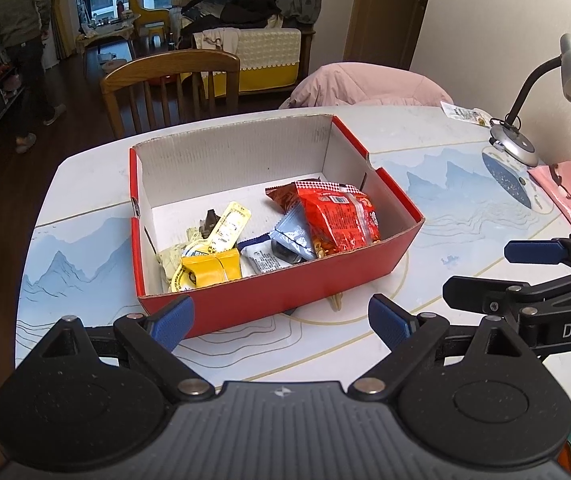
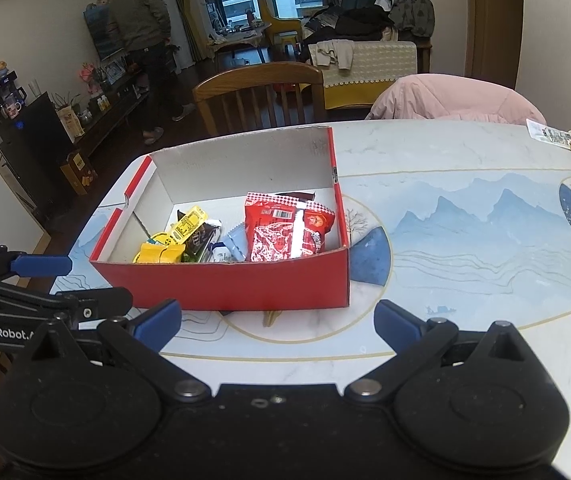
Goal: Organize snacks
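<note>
A red cardboard box (image 1: 269, 300) (image 2: 229, 284) with a white inside stands on the table. In it lie a big red snack bag (image 1: 337, 216) (image 2: 281, 228), yellow packets (image 1: 209, 268) (image 2: 157, 252), a pale blue packet (image 1: 293, 236) and other small wrappers. My left gripper (image 1: 281, 322) hovers open just in front of the box's near wall, holding nothing. My right gripper (image 2: 277, 322) is open too, empty, before the box's near right corner. Each gripper shows at the side of the other's view: the right gripper (image 1: 497, 268) and the left gripper (image 2: 81, 280).
A desk lamp (image 1: 565, 76) stands at the table's far right beside a pink pouch (image 1: 569, 192). A small packet (image 2: 553, 136) lies at the far edge. A wooden chair (image 1: 169, 88) and a pink-draped chair (image 1: 369, 84) stand behind the table. A person (image 2: 145, 40) stands in the room beyond.
</note>
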A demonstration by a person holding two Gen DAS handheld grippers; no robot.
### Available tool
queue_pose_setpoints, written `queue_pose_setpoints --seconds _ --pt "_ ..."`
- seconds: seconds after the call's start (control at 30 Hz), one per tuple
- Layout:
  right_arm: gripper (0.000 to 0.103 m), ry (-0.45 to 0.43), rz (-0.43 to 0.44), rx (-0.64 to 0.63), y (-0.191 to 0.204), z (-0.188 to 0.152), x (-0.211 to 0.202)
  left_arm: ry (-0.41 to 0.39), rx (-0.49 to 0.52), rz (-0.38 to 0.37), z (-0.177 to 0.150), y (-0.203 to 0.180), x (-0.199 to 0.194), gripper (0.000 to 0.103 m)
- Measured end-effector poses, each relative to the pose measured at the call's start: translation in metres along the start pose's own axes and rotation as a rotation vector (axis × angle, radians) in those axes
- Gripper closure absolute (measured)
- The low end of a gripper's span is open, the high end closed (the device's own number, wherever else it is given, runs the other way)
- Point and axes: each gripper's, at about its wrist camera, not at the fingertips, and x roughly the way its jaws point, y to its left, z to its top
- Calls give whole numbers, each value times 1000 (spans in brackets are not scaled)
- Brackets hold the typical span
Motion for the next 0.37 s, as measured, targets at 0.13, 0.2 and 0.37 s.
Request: queue_pose_setpoints --seconds 0.13,0.2,0.37 --pt "0 -2 0 -2 0 0 -1 -16 5 4 -1 0 -2 9" --pt "0 -2 0 -1 1 0 -1 -22 8 6 -1 0 -4 9" --pt "0 1 -1 3 1 -2 -2 -21 3 2 -3 2 -5 9"
